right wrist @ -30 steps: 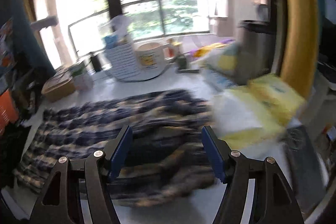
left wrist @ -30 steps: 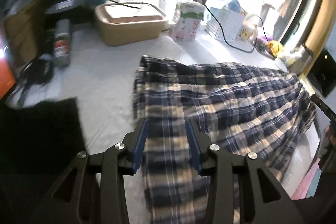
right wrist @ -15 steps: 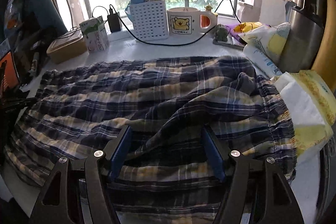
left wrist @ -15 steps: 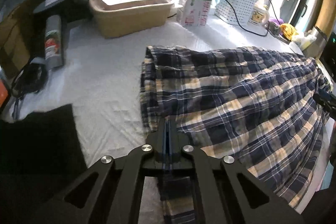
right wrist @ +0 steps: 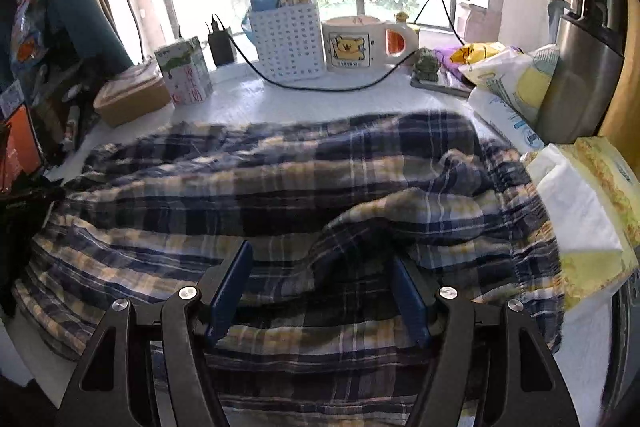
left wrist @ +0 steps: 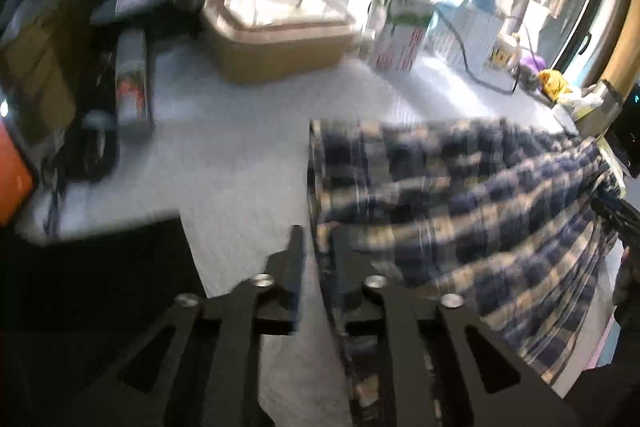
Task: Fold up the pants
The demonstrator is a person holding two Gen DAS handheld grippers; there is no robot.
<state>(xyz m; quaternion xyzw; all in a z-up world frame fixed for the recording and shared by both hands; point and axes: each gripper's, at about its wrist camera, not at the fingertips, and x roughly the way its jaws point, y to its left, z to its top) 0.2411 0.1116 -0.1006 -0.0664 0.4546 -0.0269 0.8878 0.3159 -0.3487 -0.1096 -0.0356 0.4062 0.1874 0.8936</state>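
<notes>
**Plaid pants spread out, both grippers at their near edge**

The white-covered table (left wrist: 240, 163) takes up most of the room in front of both grippers, and the navy-and-cream plaid pants (right wrist: 280, 187) lie spread across it, wide and rumpled, with a raised fold just ahead of the right gripper. In the left wrist view the picture is blurred, but the same pants (left wrist: 460, 195) reach away to the right of the left gripper, with their hemmed edge running straight up ahead of it.

The left gripper (left wrist: 318, 267) has a narrow gap between its jaws, and they are opening; the edge of the pants runs through that gap, though the blur hides whether the pads press on it. The right gripper (right wrist: 322, 287) stands wide, jaws apart, its blue pads on either side of the cloth near the fold without pinching it.

Beyond the pants, far ahead of the right gripper, stand a white perforated basket (right wrist: 288, 43) and just right of it a cream mug (right wrist: 352, 43) with a yellow bear on it. Ahead and to the left are a tan lidded box (right wrist: 132, 99) and a carton (right wrist: 186, 75). To the right, touching the waistband end, sits a yellow-and-white tissue pack (right wrist: 588, 211). A black cable (right wrist: 340, 87) trails along in front of the basket and mug.
</notes>
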